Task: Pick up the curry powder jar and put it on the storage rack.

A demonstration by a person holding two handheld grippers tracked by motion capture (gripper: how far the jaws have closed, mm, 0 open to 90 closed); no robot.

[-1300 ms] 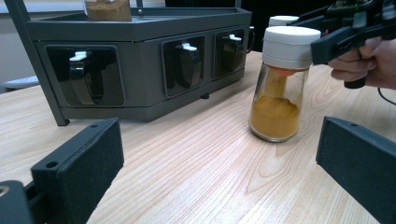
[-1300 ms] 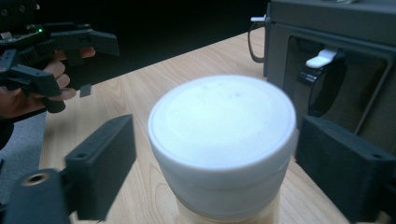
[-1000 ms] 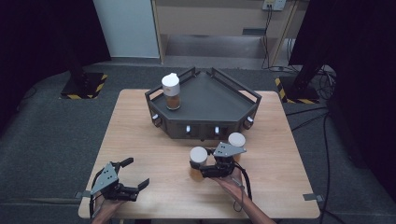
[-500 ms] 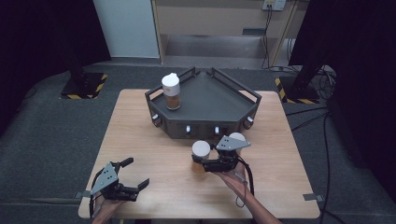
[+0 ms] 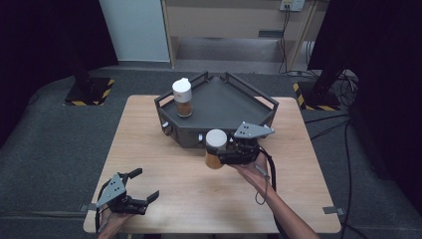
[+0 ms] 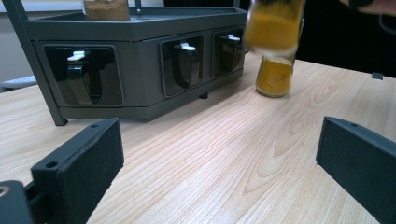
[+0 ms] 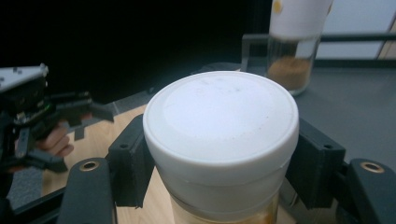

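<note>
Pale wooden table (image 5: pixel 164 149) on dark grey carpet, dark curtains at both sides.

Nearest the person, the left gripper (image 5: pixel 130 198) is held low at the table's near left corner, its two black jaws spread wide with nothing between them; in the left gripper view bare wood lies between the pads.

Further in, the right gripper (image 5: pixel 222 155) is held above the table's middle, its grey three-cornered plate uppermost. Its jaws pinch a glass spice jar with a white round lid and yellow-orange powder (image 7: pixel 220 140), one pad on each side just beneath the lid. The jar stands upright and is lifted clear of the wood, just in front of the rack's front wall.

Beyond those fingertips stands a dark grey metal rack with a railed top tray (image 5: pixel 259 99) and three recessed windows in its front. A second yellow-filled glass jar (image 6: pixel 274 75) stands on the table beside the rack's right front corner, behind the held jar.

Farthest, a white-capped glass jar of brown powder (image 5: pixel 182 97) stands upright on the tray's left part.
</note>
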